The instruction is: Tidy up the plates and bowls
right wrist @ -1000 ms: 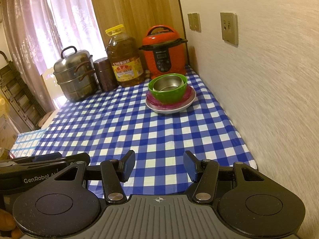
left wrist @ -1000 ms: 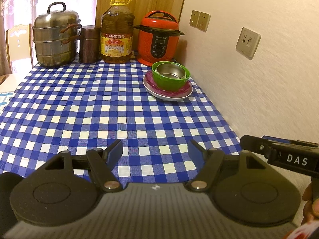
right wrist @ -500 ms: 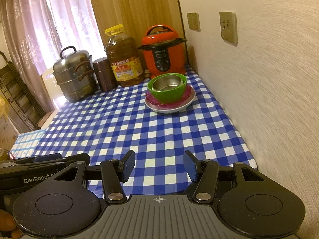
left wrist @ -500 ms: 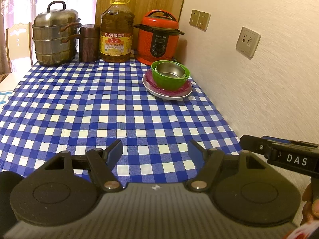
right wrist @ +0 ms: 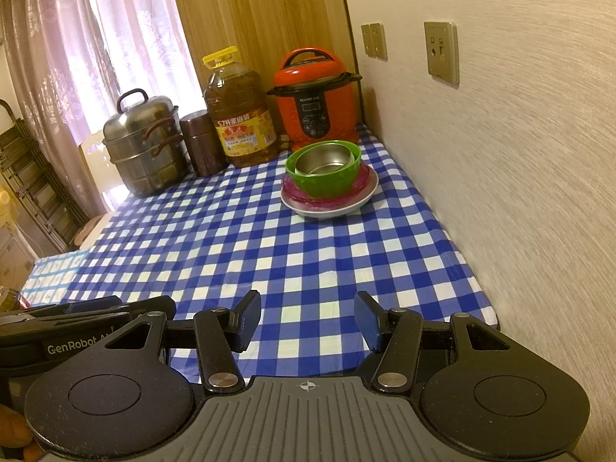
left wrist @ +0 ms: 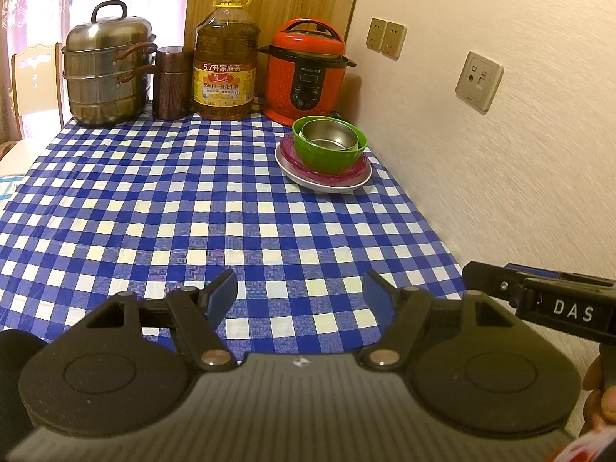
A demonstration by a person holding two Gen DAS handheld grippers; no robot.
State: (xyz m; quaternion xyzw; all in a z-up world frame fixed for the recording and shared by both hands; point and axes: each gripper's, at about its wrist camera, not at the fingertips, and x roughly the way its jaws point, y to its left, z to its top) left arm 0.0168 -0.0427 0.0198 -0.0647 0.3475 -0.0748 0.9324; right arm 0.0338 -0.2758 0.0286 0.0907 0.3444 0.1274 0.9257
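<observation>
The stack is sitting at the far right of the tabletop (left wrist: 161,208), close to the wall and just in front of the red cooker (left wrist: 306,73): a steel bowl (left wrist: 327,139) is nested in a green bowl (left wrist: 327,154), which is resting on a pink plate (left wrist: 360,169) laid on a pale plate (left wrist: 327,185). Both the left tongs (left wrist: 299,292) and the right tongs (right wrist: 307,317) are being held released and empty, well apart from the stack.

Risks being noted: the steel bowl is sitting off-centre in the green one, so a pinch on one rim is judged likely to tip or drag the nest. The plates are lying flat, offering little edge; a slip could push them into the cooker or the oil bottle (left wrist: 226,65). The cloth could also be bunched by scraping.

Not being resolved: whether further plates are lying beneath the pink one, and the bowls' contents at the bottom. The steamer pot (left wrist: 107,73) and brown canister (left wrist: 172,82) are standing clear.
</observation>
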